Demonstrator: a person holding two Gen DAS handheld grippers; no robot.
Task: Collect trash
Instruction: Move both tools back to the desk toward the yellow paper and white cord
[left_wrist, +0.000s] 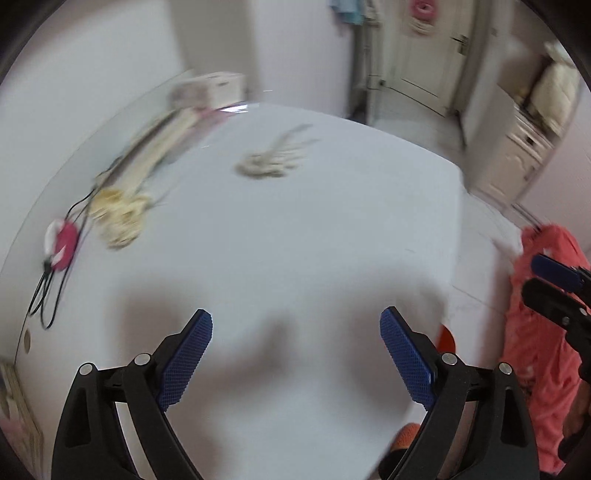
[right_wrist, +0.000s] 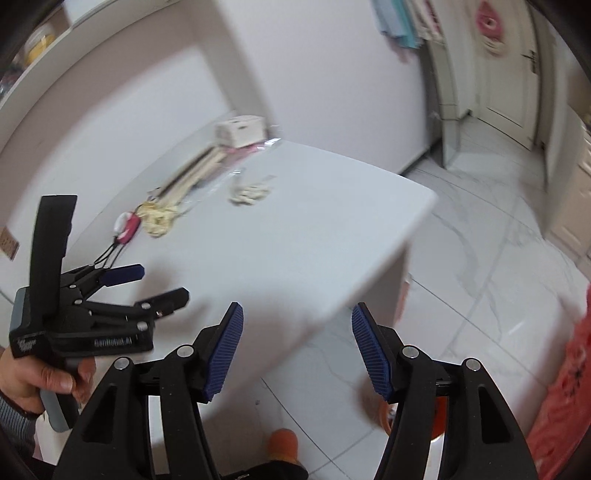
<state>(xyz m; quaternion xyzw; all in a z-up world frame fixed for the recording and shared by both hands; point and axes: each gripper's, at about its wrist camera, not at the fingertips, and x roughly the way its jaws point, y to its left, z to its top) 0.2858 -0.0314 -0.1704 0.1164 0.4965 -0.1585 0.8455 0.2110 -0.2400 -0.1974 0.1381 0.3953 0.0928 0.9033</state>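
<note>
Two grippers: both are hanging with jaws spread and nothing between the pads, so no trash is being carried at this moment.
Left gripper (left_wrist: 295, 354): released, hovering over the near part of the white table (left_wrist: 295, 240); its blue pads are pointing toward 12 o'clock.
Right gripper (right_wrist: 297, 347): released, sitting past the table's near corner, over the tiled floor (right_wrist: 480, 277).
Trash on table: a pale crumpled scrap (left_wrist: 269, 162) is lying at about 12 o'clock from the left gripper; a yellowish crumpled wad (left_wrist: 118, 218) is lying at 10 o'clock, just beside a red-and-white object with black cords (left_wrist: 61, 243).
Red plastic bag (left_wrist: 539, 332): hanging at 3 o'clock off the table edge, probably the collection bag; its contents are not showing.
Progress: judging from the scraps on the table, collecting is at an early or middle stage, with both pieces waiting to be picked up.
</note>
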